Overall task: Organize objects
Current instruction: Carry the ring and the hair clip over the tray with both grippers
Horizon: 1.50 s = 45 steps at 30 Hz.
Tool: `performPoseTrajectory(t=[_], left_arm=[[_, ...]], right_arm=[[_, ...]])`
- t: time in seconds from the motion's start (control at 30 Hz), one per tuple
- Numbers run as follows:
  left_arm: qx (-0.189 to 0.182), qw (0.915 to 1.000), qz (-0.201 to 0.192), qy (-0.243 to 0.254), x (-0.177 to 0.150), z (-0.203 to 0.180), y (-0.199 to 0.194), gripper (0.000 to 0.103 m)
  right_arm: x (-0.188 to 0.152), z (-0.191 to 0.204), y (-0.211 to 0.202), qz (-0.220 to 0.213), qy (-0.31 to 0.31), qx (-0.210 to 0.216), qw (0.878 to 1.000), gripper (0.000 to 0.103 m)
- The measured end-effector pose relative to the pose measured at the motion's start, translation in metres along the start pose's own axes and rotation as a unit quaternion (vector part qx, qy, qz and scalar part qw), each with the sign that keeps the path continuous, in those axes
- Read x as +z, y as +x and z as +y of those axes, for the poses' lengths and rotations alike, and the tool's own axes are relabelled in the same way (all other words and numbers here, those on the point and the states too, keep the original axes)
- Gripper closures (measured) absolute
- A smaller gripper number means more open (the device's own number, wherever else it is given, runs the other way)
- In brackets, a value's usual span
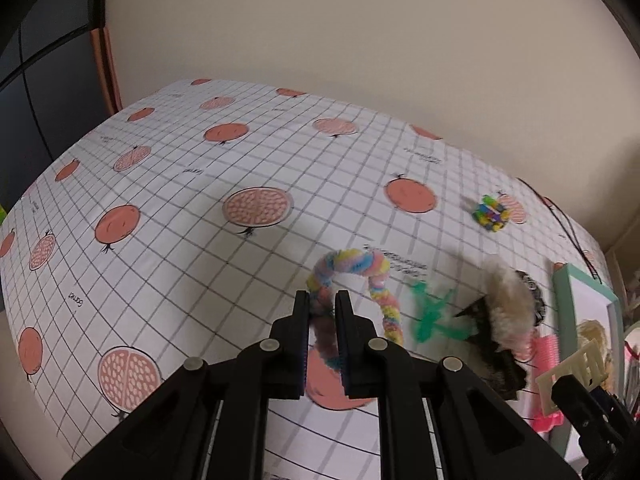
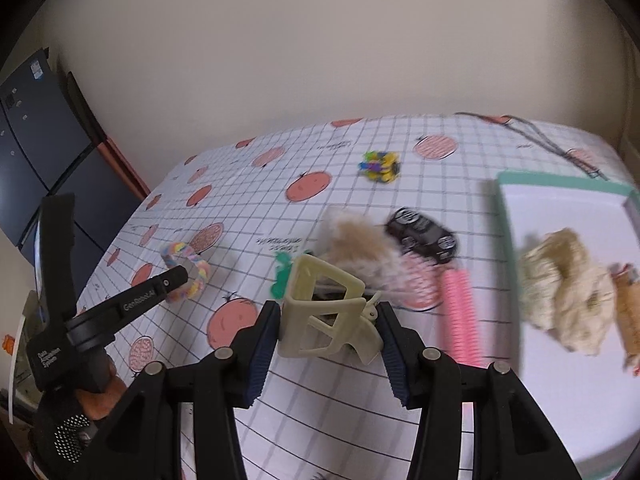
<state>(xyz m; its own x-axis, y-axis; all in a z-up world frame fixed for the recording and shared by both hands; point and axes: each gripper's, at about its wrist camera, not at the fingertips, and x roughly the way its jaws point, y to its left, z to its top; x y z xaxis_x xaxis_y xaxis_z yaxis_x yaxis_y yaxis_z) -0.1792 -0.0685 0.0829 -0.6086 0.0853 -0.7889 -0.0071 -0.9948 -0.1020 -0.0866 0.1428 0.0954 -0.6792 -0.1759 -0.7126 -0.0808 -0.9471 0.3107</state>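
Note:
A rainbow fuzzy scrunchie lies on the grid-patterned tablecloth, and my left gripper is shut on its near loop. In the right wrist view that same scrunchie sits at the tip of the left gripper. My right gripper is shut on a cream hair claw clip, held just above the cloth. The clip also shows at the right edge of the left wrist view. A white tray with a teal rim holds a cream scrunchie.
Beyond the clip lie a green clip, a fluffy beige scrunchie, a black hair tie and a pink comb. A multicoloured bead bundle sits farther back. A black cable runs along the far right edge.

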Motion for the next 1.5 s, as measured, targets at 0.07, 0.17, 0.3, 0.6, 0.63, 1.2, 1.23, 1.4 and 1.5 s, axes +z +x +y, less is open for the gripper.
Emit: performPoseTrajectory(t=[0.07,0.17,0.3,0.6,0.63,1.2,1.23,1.4,1.5], left_arm=[[-0.008,1.0000,-0.002,0.003,-0.001,-0.011,-0.004,0.090],[-0.016,0.9998,-0.006,0.009,-0.002,-0.025,-0.010,0.090],[-0.027,0.9993,-0.010,0.022,-0.007,-0.047,-0.018,0.090],[-0.049,0.9971,-0.015,0.057,-0.016,-0.092,-0.029,0.090],[-0.051,0.9968,-0.014,0.059,-0.017,-0.096,-0.030,0.090],[-0.106,0.9879,-0.006,0.112,-0.046,-0.174,-0.050,0.090],[-0.110,0.9872,-0.004,0.116,-0.049,-0.179,-0.051,0.090],[-0.127,0.9813,0.004,0.144,-0.062,-0.205,-0.055,0.090],[-0.138,0.9763,0.008,0.167,-0.072,-0.223,-0.058,0.090]], right_arm=[[0.001,-0.009,-0.010,-0.006,0.001,-0.009,1.000,0.052],[0.000,-0.019,-0.019,-0.010,-0.001,-0.021,1.000,0.052],[0.000,-0.033,-0.030,-0.014,0.004,-0.034,0.999,0.052],[-0.003,-0.079,-0.052,-0.022,0.030,-0.066,0.997,0.052],[-0.004,-0.083,-0.053,-0.022,0.032,-0.069,0.997,0.052],[-0.017,-0.160,-0.082,-0.019,0.076,-0.129,0.988,0.052],[-0.018,-0.164,-0.084,-0.018,0.079,-0.133,0.988,0.052],[-0.024,-0.185,-0.095,-0.019,0.097,-0.144,0.985,0.052],[-0.027,-0.194,-0.100,-0.021,0.103,-0.147,0.984,0.052]])
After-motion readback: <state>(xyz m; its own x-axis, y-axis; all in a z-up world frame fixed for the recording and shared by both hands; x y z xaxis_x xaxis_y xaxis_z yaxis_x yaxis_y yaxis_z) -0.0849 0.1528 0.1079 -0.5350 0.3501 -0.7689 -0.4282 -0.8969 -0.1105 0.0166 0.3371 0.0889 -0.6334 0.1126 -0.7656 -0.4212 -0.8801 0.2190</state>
